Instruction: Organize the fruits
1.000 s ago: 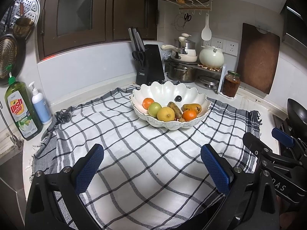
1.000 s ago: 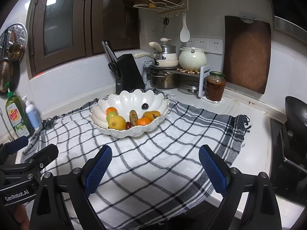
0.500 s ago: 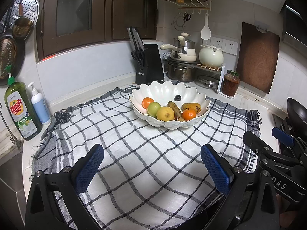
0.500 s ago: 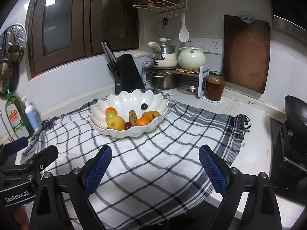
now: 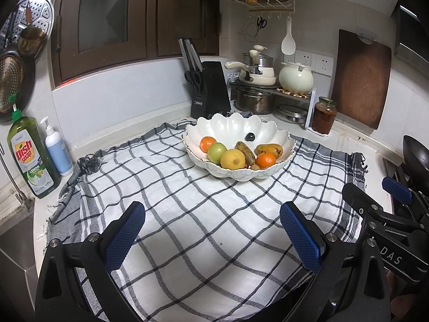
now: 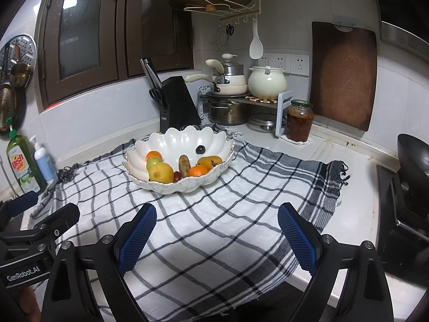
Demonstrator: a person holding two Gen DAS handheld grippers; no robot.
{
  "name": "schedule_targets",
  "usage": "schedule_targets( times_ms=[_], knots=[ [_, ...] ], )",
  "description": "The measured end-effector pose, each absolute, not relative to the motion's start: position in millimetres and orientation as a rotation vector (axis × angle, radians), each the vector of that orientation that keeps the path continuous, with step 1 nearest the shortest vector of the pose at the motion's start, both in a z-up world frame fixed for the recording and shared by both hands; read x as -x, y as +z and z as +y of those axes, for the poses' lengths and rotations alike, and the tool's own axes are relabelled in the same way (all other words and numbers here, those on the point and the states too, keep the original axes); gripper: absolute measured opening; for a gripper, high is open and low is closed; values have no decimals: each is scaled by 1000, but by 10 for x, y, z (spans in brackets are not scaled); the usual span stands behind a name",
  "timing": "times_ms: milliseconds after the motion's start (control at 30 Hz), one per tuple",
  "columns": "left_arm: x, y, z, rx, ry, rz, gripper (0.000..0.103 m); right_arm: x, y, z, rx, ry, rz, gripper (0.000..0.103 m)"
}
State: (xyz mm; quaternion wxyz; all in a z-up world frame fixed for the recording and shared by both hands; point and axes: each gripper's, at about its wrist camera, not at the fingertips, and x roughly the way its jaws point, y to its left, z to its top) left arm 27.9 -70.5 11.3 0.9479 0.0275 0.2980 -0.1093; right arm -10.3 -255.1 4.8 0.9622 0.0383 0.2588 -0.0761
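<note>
Fruit is sitting in a white scalloped ceramic bowl (image 5: 238, 134) toward the far edge of the black-and-white checked cloth (image 5: 187, 214) covering the surface: a yellow lemon (image 5: 232, 158), green apple (image 5: 216, 152), two orange tangerines and a brown-spotted banana (image 5: 245, 152). The left gripper (image 5: 213, 234) is hovering over the cloth's near edge, jaws wide and gripping nothing.

From the right wrist, the right gripper (image 6: 217, 237) is likewise hanging with jaws wide, nothing between them, the bowl (image 6: 179, 145) lying ahead of its blue-padded fingers (image 6: 138, 237).
</note>
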Motion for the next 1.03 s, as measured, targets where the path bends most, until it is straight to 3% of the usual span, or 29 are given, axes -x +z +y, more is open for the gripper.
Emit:
schedule_targets(
  times_ms=[1033],
  knots=[
    [-282, 70, -694, -44, -220, 627, 101, 86, 46, -2534, -83, -155, 530, 93]
  ],
)
